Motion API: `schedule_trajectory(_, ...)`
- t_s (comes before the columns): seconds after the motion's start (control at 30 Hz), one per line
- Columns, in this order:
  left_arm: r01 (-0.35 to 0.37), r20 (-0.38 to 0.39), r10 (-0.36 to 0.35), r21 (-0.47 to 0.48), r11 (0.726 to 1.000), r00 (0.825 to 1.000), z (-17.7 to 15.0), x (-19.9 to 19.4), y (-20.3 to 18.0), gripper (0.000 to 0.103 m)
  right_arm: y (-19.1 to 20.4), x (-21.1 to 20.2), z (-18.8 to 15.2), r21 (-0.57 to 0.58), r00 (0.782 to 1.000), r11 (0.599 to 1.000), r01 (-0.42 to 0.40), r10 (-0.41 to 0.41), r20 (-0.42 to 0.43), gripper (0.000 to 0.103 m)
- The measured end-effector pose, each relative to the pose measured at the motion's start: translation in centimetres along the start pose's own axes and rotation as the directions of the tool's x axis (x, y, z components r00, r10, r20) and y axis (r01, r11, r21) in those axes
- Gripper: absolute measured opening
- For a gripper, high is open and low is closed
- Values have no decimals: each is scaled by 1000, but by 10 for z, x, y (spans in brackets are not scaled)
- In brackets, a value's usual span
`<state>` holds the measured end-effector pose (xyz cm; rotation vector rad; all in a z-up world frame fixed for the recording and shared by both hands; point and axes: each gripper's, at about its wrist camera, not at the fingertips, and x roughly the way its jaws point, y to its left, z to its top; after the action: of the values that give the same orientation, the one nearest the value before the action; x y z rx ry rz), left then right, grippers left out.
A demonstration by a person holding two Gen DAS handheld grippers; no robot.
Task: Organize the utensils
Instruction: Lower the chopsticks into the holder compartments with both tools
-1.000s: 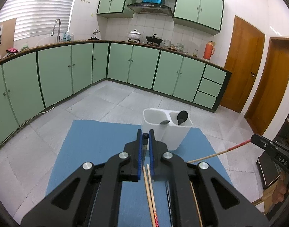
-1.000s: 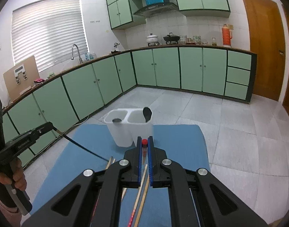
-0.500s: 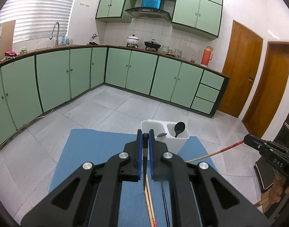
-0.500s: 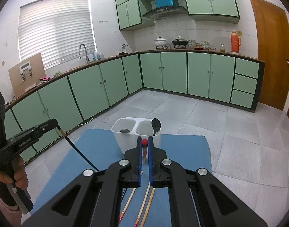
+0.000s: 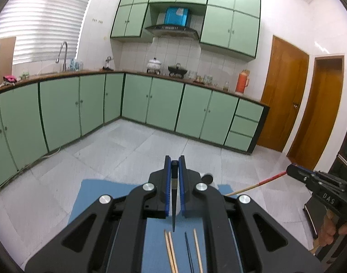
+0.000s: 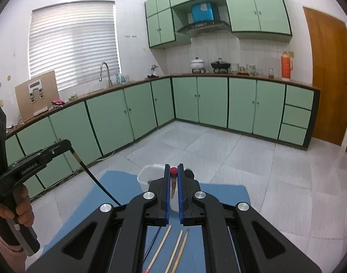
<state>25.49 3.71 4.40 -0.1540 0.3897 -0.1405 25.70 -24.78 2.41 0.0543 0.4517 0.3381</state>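
Left wrist view showed the left tool (image 5: 174, 170) clamped on the thick end of a black chopstick (image 5: 173, 195), whose thin tip hung down over the blue mat (image 5: 98, 193). Held by one end like that, the stick looked ready to be dropped tip-first into the white holder (image 5: 215, 186), which was almost wholly hidden behind the fingers, with a black spoon (image 5: 207, 178) peeping out. Four more chopsticks (image 5: 171, 252) lay loose on the mat below. At the right edge the right tool (image 5: 289, 170) held a red-ended chopstick (image 5: 257, 185). Right wrist view showed that tool (image 6: 173, 175) shut on the red-ended chopstick (image 6: 173, 183), its red cap sitting just above the fingers, with the white holder (image 6: 148, 175) just beyond them. At the left, a hand (image 6: 18, 207) carried the left tool (image 6: 68, 144), from which the black chopstick (image 6: 96, 179) slanted down toward the mat (image 6: 114, 182).
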Motion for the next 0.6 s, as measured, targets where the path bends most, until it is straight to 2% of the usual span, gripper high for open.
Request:
schedule_trajectory(0.17,12,75,-13,2,1000,997,31,-8,-8,5,2,-3,18,-15,999,1000,-4,4,33,6)
schedule_trajectory(0.37,21,147,-22,10,1000,989,68,1,-22,5,3,8,34,-35,999,999,6,-5,44,6)
schedule_trajectory(0.5,6,173,-10,27,1000,985,84,22,-30,5,1,25,42,-38,999,999,14,-13,33,6)
schedule_trajectory(0.6,11,160,-15,27,1000,987,88,46,-32,5,-3,42,46,-36,1000,999,19,-19,17,6)
